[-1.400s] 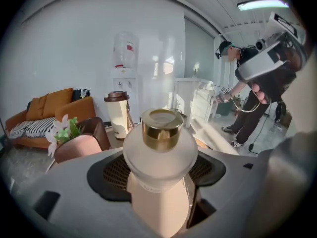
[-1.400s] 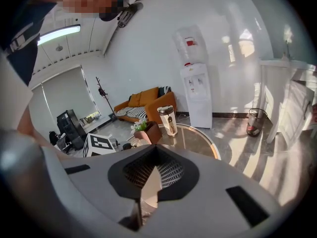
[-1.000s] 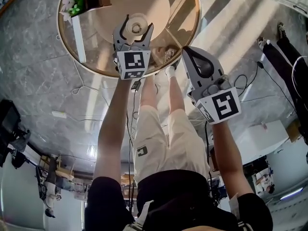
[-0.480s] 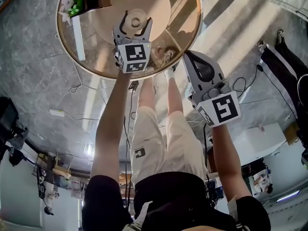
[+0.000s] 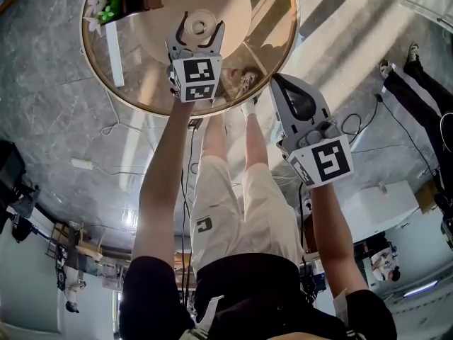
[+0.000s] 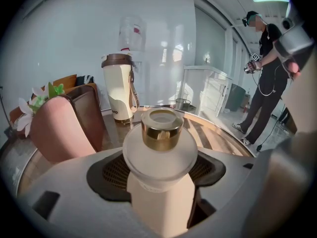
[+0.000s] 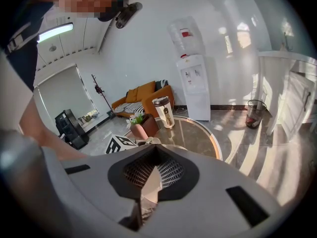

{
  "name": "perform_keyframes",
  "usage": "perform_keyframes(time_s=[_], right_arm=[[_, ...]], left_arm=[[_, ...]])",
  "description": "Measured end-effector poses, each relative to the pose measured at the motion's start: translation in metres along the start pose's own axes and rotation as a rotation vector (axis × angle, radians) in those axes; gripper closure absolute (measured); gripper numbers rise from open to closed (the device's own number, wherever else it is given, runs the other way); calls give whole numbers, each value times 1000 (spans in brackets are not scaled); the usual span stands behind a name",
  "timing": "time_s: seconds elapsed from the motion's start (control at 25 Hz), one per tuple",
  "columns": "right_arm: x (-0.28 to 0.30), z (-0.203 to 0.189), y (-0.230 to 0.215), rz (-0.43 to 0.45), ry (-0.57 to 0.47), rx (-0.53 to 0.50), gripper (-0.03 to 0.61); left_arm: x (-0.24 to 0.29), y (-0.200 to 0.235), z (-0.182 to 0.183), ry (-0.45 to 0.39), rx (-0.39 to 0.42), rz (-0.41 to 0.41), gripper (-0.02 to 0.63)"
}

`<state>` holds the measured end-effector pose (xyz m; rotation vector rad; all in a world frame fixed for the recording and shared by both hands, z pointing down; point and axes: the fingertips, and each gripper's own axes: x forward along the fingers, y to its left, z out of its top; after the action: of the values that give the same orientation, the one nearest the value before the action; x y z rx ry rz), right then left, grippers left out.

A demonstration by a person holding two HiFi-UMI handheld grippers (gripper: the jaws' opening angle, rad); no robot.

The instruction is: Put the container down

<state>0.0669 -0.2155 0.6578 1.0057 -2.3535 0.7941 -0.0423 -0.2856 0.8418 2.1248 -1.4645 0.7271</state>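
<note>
Clamping a frosted white container (image 6: 159, 155) with a gold cap between its 2 jaws, the left claw (image 5: 200, 28) reached out over a round glass surface (image 5: 152, 62) with a wooden rim. The jaws pressed against the container's body below its wide shoulder, and the container stood upright in the grip. Whether its base touched the glass could not be told, since the claw's body hid it.

In the head view the container lay within the surface's outline, toward the middle. Beyond it, in the left gripper view, a cream tumbler (image 6: 119, 92) with a brown lid stood on the far part of the surface, and a pink pot (image 6: 59, 128) with white flowers stood to the left.

The right claw (image 5: 276, 83) hung to the right, its tip just beside the surface's near edge. Its 2 jaws were together with nothing between them.

Farther off, a person in black (image 6: 267, 68) stood on the grey floor, and a white water dispenser (image 7: 194, 86) stood against the wall near an orange sofa (image 7: 146, 93).
</note>
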Motion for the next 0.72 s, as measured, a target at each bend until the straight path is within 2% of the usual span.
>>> perform_keyframes(time_s=[0.72], right_arm=[[-2, -9, -6, -7, 14, 9, 575]], left_arm=[[1, -6, -3, -9, 29, -16, 276]])
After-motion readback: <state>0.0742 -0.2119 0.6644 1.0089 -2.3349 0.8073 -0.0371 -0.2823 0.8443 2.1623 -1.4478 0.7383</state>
